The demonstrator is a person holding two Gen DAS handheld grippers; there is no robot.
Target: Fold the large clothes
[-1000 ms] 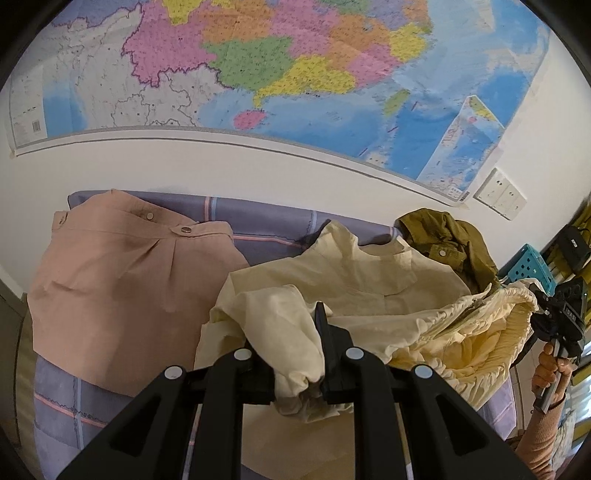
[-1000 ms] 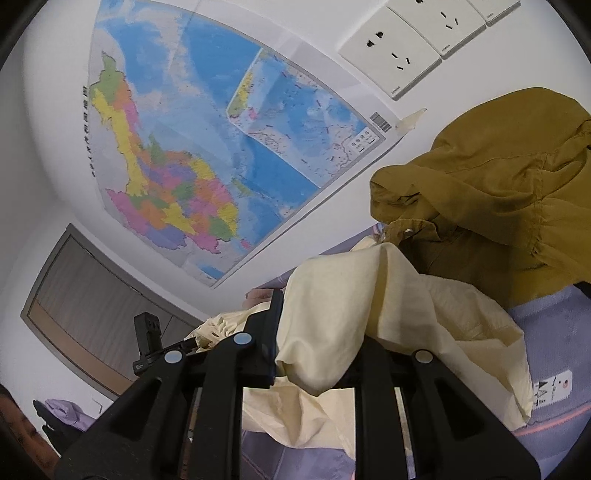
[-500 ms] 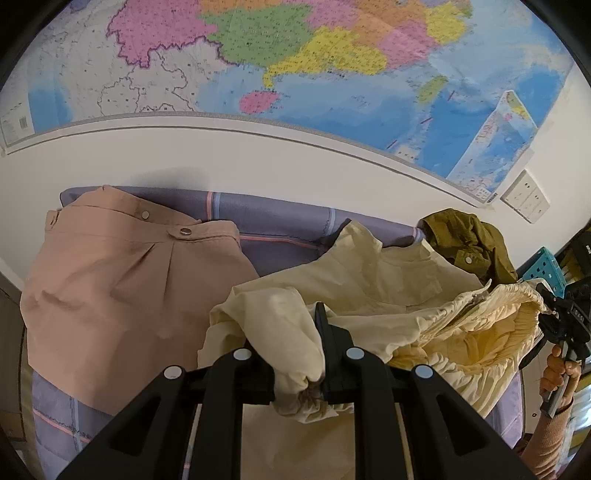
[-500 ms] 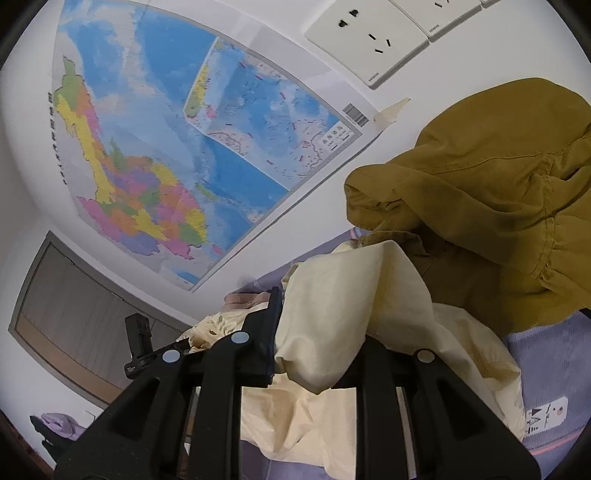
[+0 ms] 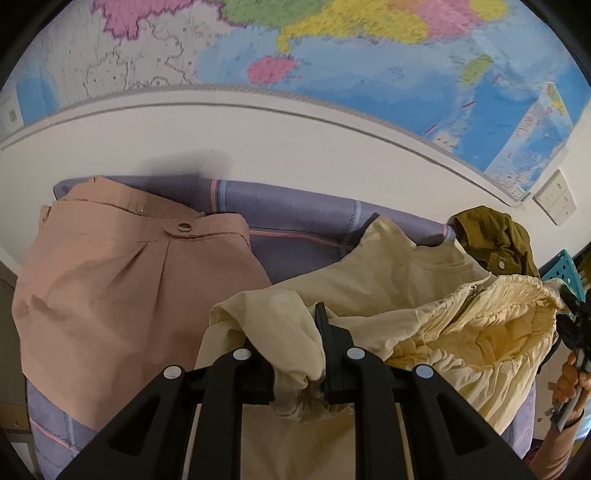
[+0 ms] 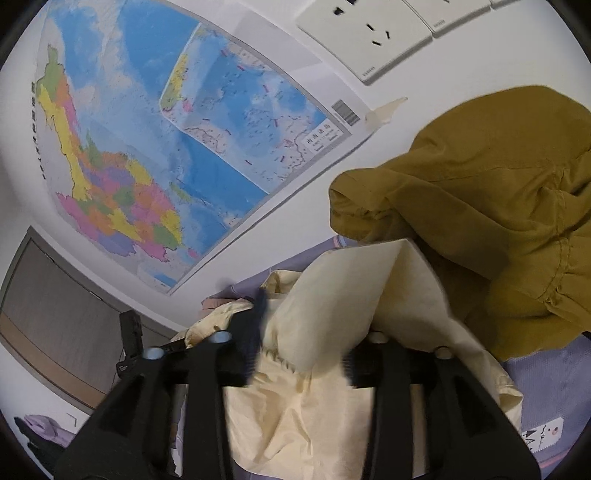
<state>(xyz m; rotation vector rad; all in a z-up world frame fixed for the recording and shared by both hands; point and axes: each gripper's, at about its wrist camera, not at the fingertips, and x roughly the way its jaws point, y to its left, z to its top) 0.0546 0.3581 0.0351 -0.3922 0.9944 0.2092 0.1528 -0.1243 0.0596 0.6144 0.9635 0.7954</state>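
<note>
A pale yellow garment (image 5: 388,280) lies bunched on the purple-sheeted bed (image 5: 295,221). My left gripper (image 5: 291,332) is shut on a gathered cuff of it, which bulges between the fingers. In the right wrist view my right gripper (image 6: 306,332) has its jaws opening. A fold of the yellow garment (image 6: 332,288) still lies loosely between them and hides the right finger. At the right edge of the left wrist view, a hand (image 5: 570,373) holds that right gripper by the garment's ruffled hem.
A pink garment (image 5: 129,280) lies spread at the left of the bed. An olive garment (image 6: 498,206) is heaped at the right against the wall. The wall carries a large map (image 5: 332,55) and sockets (image 6: 369,29). A teal basket (image 5: 561,266) stands beyond the bed.
The right gripper's jaws have spread apart and the yellow fold now sits slack between them. The left gripper has sunk closer to the bed, still gripping the cuff.
</note>
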